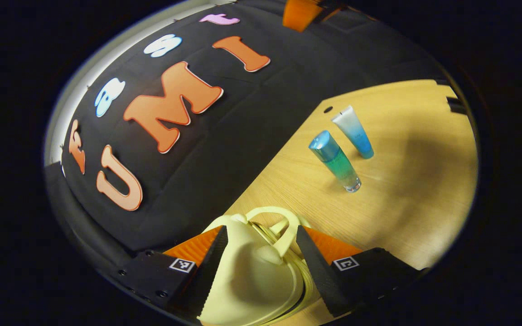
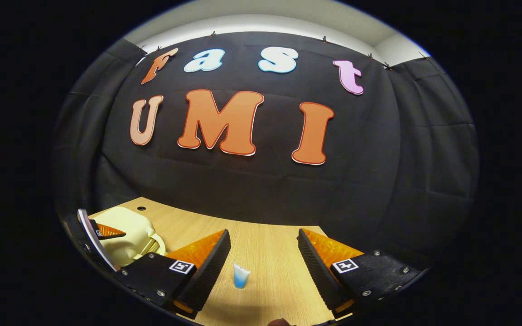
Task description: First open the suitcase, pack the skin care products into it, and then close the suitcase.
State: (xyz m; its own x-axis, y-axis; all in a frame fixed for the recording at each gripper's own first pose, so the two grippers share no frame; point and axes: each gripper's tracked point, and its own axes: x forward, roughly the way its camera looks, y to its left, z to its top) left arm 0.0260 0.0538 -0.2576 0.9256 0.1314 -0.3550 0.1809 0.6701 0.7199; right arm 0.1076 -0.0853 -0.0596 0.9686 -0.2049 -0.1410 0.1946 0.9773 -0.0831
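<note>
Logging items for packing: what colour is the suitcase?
Pale cream-yellow suitcase, clearest in the left gripper view.

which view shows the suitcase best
The left gripper view: the suitcase lies close up between that gripper's fingers, with its handle and curved shell plain. The right gripper view shows it small at the table's far left, partly behind the other gripper.

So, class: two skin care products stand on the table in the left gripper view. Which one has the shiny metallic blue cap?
The teal bottle, nearer the left gripper. The tube behind it is white fading to blue.
</note>
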